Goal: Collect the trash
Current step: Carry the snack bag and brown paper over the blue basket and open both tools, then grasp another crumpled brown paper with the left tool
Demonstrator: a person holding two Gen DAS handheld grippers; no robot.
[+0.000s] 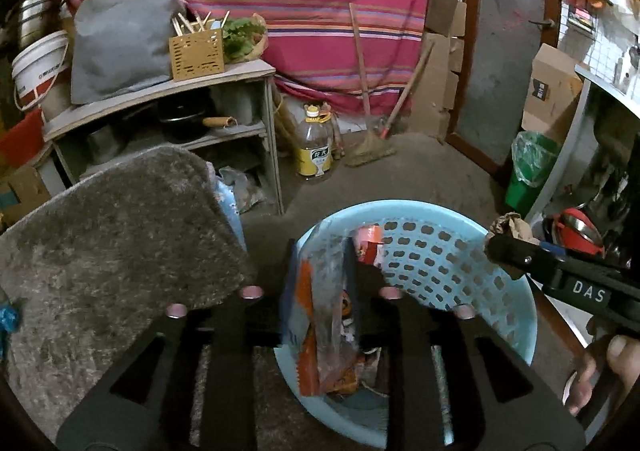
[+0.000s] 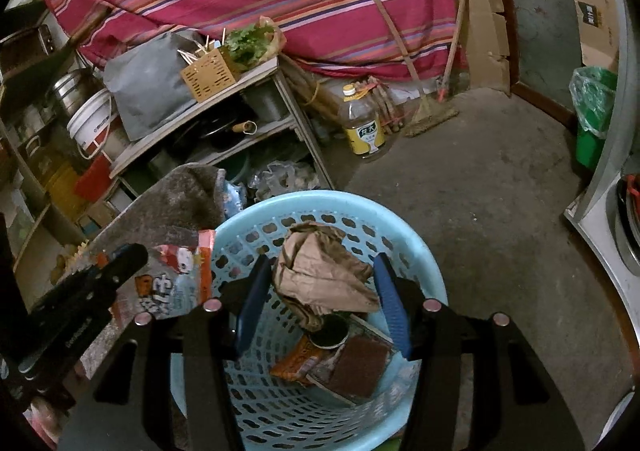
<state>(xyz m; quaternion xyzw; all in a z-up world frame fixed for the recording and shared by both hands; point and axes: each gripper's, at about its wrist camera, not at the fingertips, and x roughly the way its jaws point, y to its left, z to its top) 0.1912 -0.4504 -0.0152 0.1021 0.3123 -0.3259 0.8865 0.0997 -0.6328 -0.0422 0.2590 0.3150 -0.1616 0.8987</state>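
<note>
A light blue perforated basket [image 1: 460, 251] [image 2: 332, 207] stands on the floor with wrappers and a small cup inside. My left gripper [image 1: 320, 279] is shut on an orange and blue snack wrapper [image 1: 316, 327] and holds it over the basket's left rim; the wrapper also shows in the right wrist view [image 2: 176, 283]. My right gripper [image 2: 324, 291] hangs over the basket with its blue fingers [image 2: 252, 303] spread, and a crumpled brown paper [image 2: 324, 275] sits between them; whether they grip it is unclear. The paper also shows in the left wrist view [image 1: 510, 225].
A grey fuzzy mat [image 1: 108, 235] lies left of the basket. A wooden shelf [image 1: 160, 91] with pots stands behind it. An oil bottle [image 1: 316, 143], a broom [image 1: 372, 147] and a green lined bin [image 1: 532, 171] stand on the concrete floor.
</note>
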